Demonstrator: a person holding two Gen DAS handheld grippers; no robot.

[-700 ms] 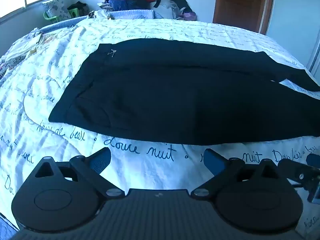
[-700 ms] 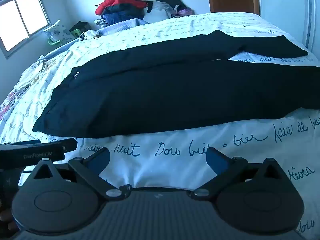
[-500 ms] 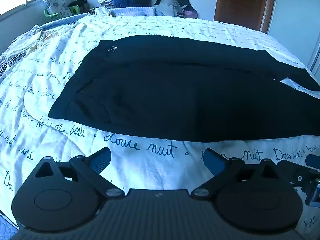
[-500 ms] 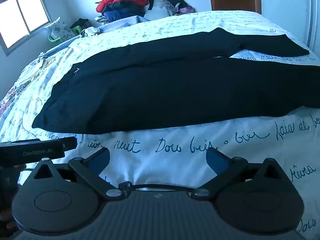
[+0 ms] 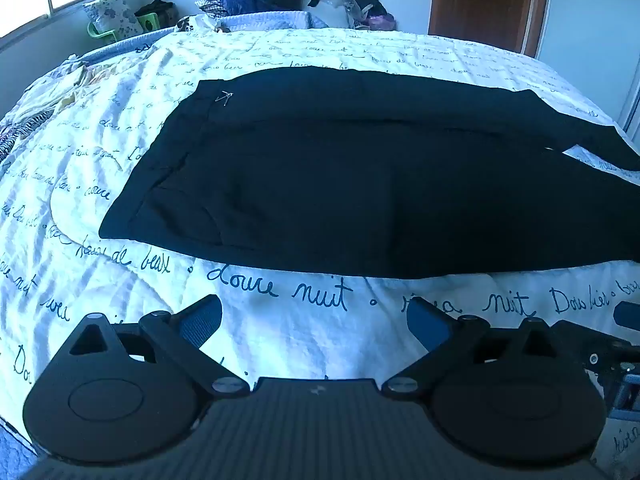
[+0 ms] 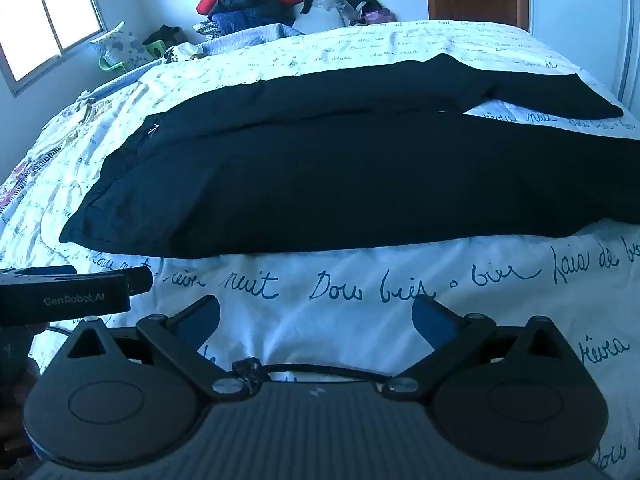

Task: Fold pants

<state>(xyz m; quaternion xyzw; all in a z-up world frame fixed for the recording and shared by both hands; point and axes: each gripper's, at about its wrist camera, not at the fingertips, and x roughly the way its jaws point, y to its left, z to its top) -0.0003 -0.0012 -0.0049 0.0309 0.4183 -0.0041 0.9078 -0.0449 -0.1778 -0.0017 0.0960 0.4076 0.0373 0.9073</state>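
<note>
Both views have closed in slightly on the black pants (image 5: 360,184), spread flat across the bedspread (image 5: 280,320); left gripper (image 5: 314,316) and right gripper (image 6: 316,316) wide open, empty: approach, no grasp yet.

pants (image 5: 360,184): matt black cloth, smooth | bedspread (image 5: 280,320): white quilted cloth, rumpled | door (image 5: 480,0): brown wood | left gripper (image 5: 314,320): matt black plastic
</note>
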